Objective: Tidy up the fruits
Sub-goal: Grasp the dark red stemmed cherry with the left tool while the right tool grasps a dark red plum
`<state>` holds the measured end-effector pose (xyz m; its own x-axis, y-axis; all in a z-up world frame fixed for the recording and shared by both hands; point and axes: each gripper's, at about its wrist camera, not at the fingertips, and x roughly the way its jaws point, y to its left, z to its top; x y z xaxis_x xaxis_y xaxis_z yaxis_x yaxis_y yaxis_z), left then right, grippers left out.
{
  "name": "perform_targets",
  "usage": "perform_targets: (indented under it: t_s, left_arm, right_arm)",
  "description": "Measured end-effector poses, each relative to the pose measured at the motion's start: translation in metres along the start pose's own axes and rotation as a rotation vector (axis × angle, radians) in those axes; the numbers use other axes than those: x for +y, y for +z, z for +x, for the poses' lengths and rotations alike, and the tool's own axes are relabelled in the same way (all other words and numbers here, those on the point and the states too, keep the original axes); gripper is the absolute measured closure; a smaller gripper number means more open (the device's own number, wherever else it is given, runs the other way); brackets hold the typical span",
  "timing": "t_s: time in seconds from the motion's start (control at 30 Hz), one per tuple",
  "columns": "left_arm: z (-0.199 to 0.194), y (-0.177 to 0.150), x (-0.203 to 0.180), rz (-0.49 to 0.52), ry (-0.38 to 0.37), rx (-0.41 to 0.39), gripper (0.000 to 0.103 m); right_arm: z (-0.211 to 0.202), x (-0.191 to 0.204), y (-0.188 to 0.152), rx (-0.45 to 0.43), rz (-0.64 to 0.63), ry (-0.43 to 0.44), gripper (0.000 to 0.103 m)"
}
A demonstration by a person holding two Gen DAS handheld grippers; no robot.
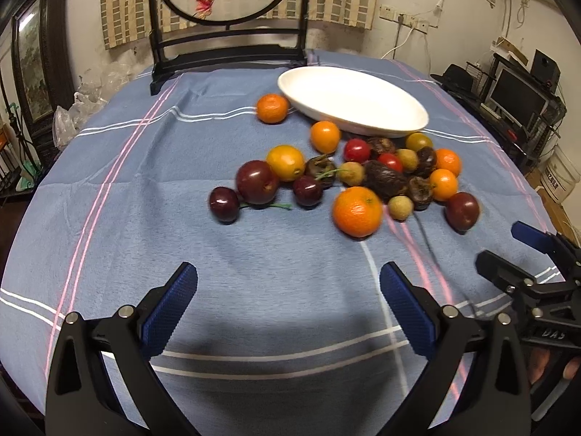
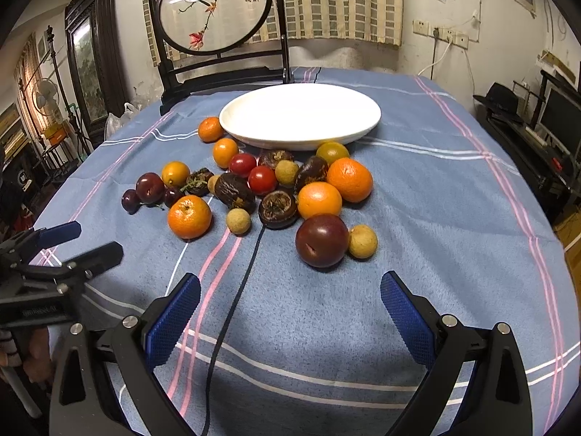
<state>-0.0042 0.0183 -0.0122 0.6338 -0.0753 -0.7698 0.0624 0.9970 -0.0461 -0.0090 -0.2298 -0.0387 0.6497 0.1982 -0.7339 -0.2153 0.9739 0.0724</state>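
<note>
Several fruits lie in a loose heap on the blue striped cloth in front of an empty white oval plate [image 1: 399, 123] [image 2: 254, 134]: oranges [image 1: 357, 210] [image 2: 189, 217], dark plums [image 1: 257, 181] [image 2: 321, 240], red tomatoes [image 2: 262, 180], cherries [image 1: 224, 204], tan longans [image 2: 362, 241] and wrinkled dark fruits [image 2: 277, 209]. My left gripper [image 1: 288, 281] hovers open over the cloth, short of the heap, holding nothing. My right gripper [image 2: 290, 290] is open too, just before the nearest plum. Each gripper shows at the edge of the other's view, the right gripper [image 1: 508, 250] and the left gripper [image 2: 94, 241].
A dark wooden stand with a round embroidered screen [image 2: 214, 7] occupies the table's far edge behind the plate. A thin black cord [image 2: 232, 305] runs across the cloth toward me. Shelves with a monitor [image 1: 515, 98] line the right wall. A hand [image 2: 32, 356] grips the left tool.
</note>
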Motion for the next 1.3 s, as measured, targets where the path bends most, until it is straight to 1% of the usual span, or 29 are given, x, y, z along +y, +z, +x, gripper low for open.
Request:
perform_targets:
  t_s: [0.13, 0.17, 0.27, 0.37, 0.43, 0.47, 0.5, 0.53, 0.57, 0.6, 0.63, 0.67, 0.83, 0.9, 0.93, 1.0, 1.07, 1.13, 1.23, 1.3]
  left_arm:
    - [0.016, 0.006, 0.013, -0.016, -0.019, 0.049, 0.004]
    - [0.021, 0.009, 0.016, -0.017, -0.019, 0.065, 0.006]
    - [0.036, 0.02, 0.02, 0.012, -0.022, 0.109, 0.029]
    - [0.054, 0.031, 0.029, 0.015, 0.013, 0.126, 0.031]
    - [0.064, 0.035, 0.034, 0.012, 0.021, 0.142, 0.038]
    - [0.07, 0.036, 0.037, 0.009, 0.017, 0.157, 0.044]
    - [0.07, 0.039, 0.038, 0.017, 0.025, 0.137, 0.048]
    - [0.072, 0.04, 0.039, 0.025, 0.027, 0.138, 0.052]
    - [0.074, 0.042, 0.04, 0.034, 0.03, 0.133, 0.058]
    - [0.075, 0.044, 0.04, 0.035, 0.018, 0.132, 0.067]
    - [0.075, 0.045, 0.041, 0.033, 0.015, 0.131, 0.07]
    - [0.075, 0.046, 0.043, 0.029, 0.025, 0.125, 0.076]
    - [0.07, 0.045, 0.045, 0.02, 0.004, 0.102, 0.076]
    - [0.064, 0.04, 0.042, 0.028, -0.011, 0.094, 0.076]
    - [0.062, 0.039, 0.041, 0.03, -0.017, 0.092, 0.076]
    - [0.058, 0.035, 0.04, 0.031, -0.028, 0.087, 0.076]
    - [0.053, 0.033, 0.04, 0.025, -0.038, 0.081, 0.076]
    - [0.046, 0.031, 0.038, 0.025, -0.05, 0.07, 0.076]
    - [0.035, 0.028, 0.035, 0.034, -0.06, 0.053, 0.076]
    - [0.028, 0.027, 0.033, 0.041, -0.066, 0.041, 0.076]
  right_arm:
    - [0.006, -0.001, -0.001, 0.023, 0.003, 0.052, 0.004]
    - [0.007, 0.0, -0.001, 0.029, -0.002, 0.059, 0.004]
    - [0.007, 0.001, 0.004, 0.029, -0.02, 0.083, 0.004]
    - [0.005, -0.003, 0.007, 0.019, -0.019, 0.087, 0.004]
    - [0.006, -0.007, 0.009, 0.019, -0.008, 0.09, 0.003]
    - [0.007, -0.01, 0.01, 0.021, 0.001, 0.091, 0.003]
    - [0.007, -0.013, 0.011, 0.022, 0.006, 0.09, 0.003]
    - [0.008, -0.015, 0.012, 0.023, 0.011, 0.086, 0.003]
    - [0.008, -0.017, 0.012, 0.025, 0.013, 0.081, 0.003]
    - [0.009, -0.019, 0.013, 0.026, 0.014, 0.073, 0.003]
    - [0.009, -0.021, 0.014, 0.028, 0.014, 0.065, 0.003]
    - [0.01, -0.022, 0.014, 0.031, 0.011, 0.057, 0.003]
    - [0.017, -0.02, 0.015, 0.058, -0.052, -0.013, 0.003]
    - [0.021, -0.02, 0.018, 0.06, -0.065, -0.021, 0.005]
    - [0.022, -0.02, 0.019, 0.061, -0.064, -0.013, 0.007]
    - [0.024, -0.019, 0.025, 0.063, -0.063, 0.013, 0.022]
    - [0.028, -0.016, 0.03, 0.06, -0.072, -0.008, 0.026]
    - [0.03, -0.013, 0.034, 0.053, -0.09, -0.034, 0.026]
    - [0.036, -0.007, 0.036, 0.067, -0.145, -0.041, 0.037]
    - [0.044, -0.003, 0.036, 0.097, -0.186, -0.048, 0.052]
